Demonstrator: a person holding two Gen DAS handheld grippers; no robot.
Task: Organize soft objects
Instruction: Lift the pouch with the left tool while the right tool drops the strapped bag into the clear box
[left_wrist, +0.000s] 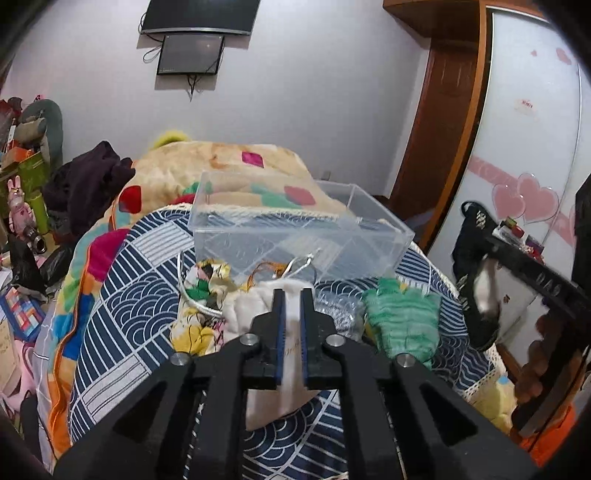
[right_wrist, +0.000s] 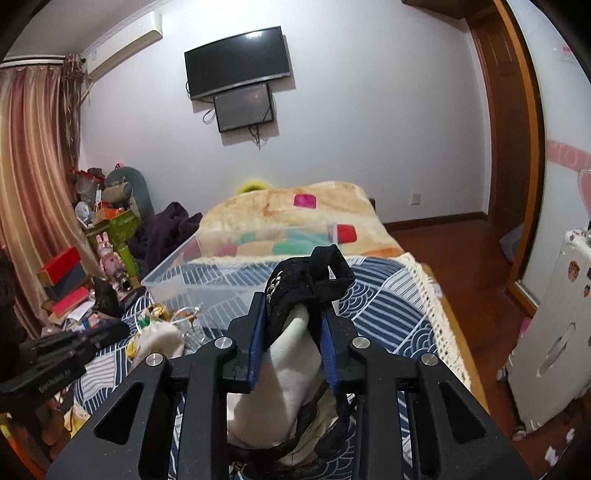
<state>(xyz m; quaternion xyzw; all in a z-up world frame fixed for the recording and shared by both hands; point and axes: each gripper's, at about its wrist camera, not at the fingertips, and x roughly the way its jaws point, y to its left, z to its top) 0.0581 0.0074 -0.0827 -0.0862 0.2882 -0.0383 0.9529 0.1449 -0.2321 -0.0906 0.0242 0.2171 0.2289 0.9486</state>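
Left gripper (left_wrist: 291, 295): jaws nearly closed, pinching a white pouch (left_wrist: 255, 306) low over the bed. Pouch lay on the blue patterned cover (left_wrist: 122, 295), its near end running back between the blue pads (left_wrist: 281, 332) and under the gripper body.

Around the pouch: a floral cloth (left_wrist: 207, 284) with silver cord just to its left, a clear crinkled bag (left_wrist: 340, 306) touching its right side, a green knitted piece (left_wrist: 402, 321) farther right.

Clear box (left_wrist: 295, 229) stood just behind the pile on the cover, open-topped, with nothing soft seen inside. Beyond it, a cream blanket (left_wrist: 221, 166) with coloured patches.

Right gripper (right_wrist: 295, 295): jaws clamped on a black lace garment with white fabric (right_wrist: 291, 347), held up off the bed. Black straps bunched above the fingertips; white part hung down between the pads (right_wrist: 256, 347). Same bundle seen from the left camera at far right, clear of the pile.

From the right camera, the box (right_wrist: 207, 280) sat ahead and slightly left of the held garment, with the pouch (right_wrist: 159, 339) lower left, next to the left gripper's body.

Screens (right_wrist: 236, 62) on the far wall; suitcase (right_wrist: 554, 325) on the floor at right.
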